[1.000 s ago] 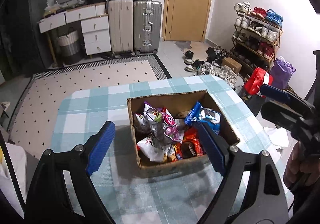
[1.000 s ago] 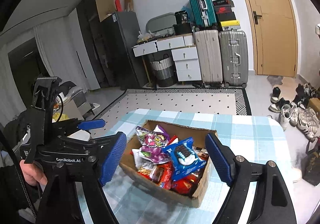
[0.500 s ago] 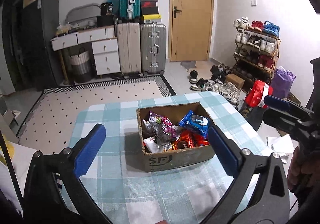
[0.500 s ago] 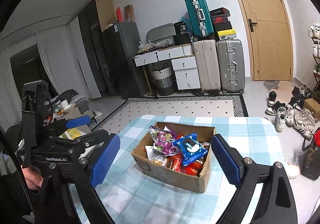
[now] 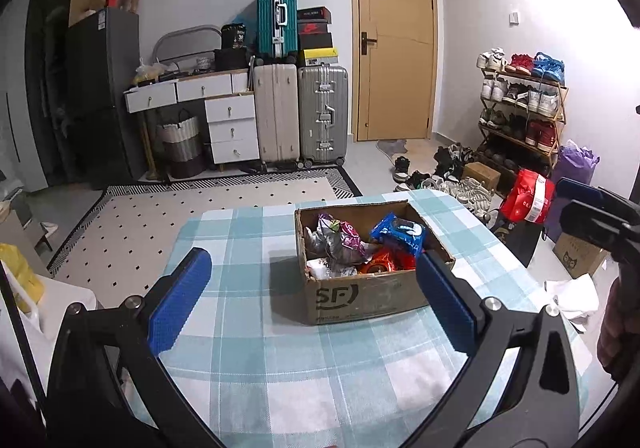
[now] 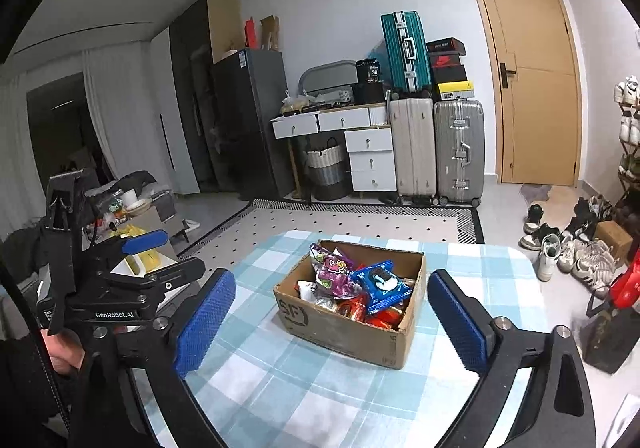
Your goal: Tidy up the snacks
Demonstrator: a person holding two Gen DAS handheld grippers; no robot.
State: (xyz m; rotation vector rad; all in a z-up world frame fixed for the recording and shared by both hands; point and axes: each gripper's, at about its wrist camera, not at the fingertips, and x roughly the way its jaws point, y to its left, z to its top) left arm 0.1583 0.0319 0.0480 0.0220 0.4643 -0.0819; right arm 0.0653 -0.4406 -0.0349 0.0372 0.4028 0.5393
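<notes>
An open cardboard box (image 5: 360, 294) (image 6: 344, 328) stands on the blue-and-white checked table (image 5: 280, 376) (image 6: 280, 388). It holds several snack packs: a blue cookie pack (image 5: 398, 232) (image 6: 380, 284), a silver-purple bag (image 5: 336, 238) (image 6: 336, 268) and red packs (image 5: 384, 262) (image 6: 356, 308). My left gripper (image 5: 312, 276) hovers in front of the box, open, its blue pads clear of it. My right gripper (image 6: 332, 288) hangs back from the box's near right side, jaws opening with nothing between them. Each gripper also shows at the edge of the other's view.
Beyond the table lie a dotted rug (image 5: 200, 204), suitcases (image 5: 300, 116) and a drawer unit (image 5: 232, 128) by the wall. To the right are a door (image 5: 394, 60), a shoe rack (image 5: 520, 108), loose shoes, a red bag (image 5: 528, 196). A low side table (image 6: 136, 216) stands left.
Both grippers have drawn back and risen from the box, which now looks smaller and farther. Both pairs of jaws have spread wider. The box and snacks have not moved.
</notes>
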